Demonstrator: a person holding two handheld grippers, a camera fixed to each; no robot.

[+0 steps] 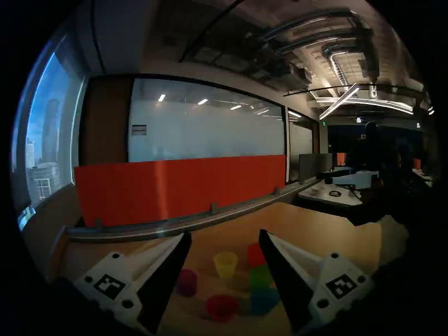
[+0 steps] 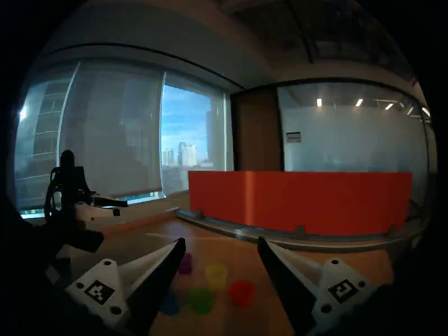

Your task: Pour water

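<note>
Left tool [image 1: 223,234], right tool [image 2: 220,240]: both released, empty.
Centre left tool on yellow cup [image 1: 225,263] just ahead before clenching; keep upright.

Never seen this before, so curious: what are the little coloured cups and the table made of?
Coloured cups: probably plastic, going by solid bright colours. Table: seemingly pale wood or laminate, smooth, slightly glossy; dim light leaves it open.

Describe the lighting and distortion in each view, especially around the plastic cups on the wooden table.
Left gripper view: dim; the small coloured plastic cups on the wooden table sit underexposed, the white ceiling light strip glares, and the orange partition panel bows from fisheye distortion. Right gripper view: the bright glass window outshines a dark interior; the cups look soft and murky.
</note>
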